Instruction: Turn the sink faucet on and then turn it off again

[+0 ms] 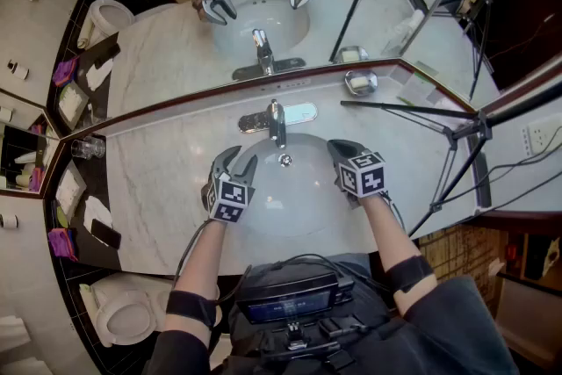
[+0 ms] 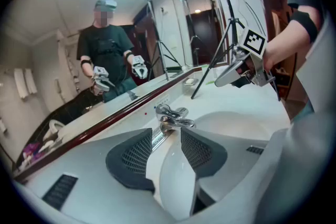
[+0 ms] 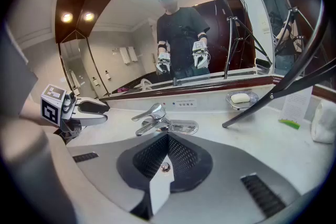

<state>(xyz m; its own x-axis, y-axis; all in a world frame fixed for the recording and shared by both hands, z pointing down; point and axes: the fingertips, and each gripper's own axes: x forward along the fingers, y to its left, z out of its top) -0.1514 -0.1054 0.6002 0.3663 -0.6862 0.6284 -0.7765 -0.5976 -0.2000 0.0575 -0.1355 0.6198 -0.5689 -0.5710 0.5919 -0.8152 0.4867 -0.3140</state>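
Observation:
The chrome faucet (image 1: 275, 120) stands at the back of the white sink basin (image 1: 309, 215), its lever (image 3: 149, 112) pointing toward me, and I see no water running. My left gripper (image 1: 237, 162) hovers over the basin's left side, a little short of the faucet. Its jaws are open and empty, and in the left gripper view they (image 2: 166, 136) frame the faucet (image 2: 173, 115). My right gripper (image 1: 338, 149) hangs over the basin's right side. It (image 3: 168, 139) is shut on nothing and points at the spout (image 3: 178, 126) above the drain (image 3: 165, 167).
A soap dish (image 1: 361, 82) sits on the marble counter (image 1: 167, 180) right of the faucet. A black tripod (image 1: 457, 132) reaches over the counter's right end. A glass (image 1: 88, 147) stands at the far left. The mirror (image 1: 176, 48) runs just behind the faucet.

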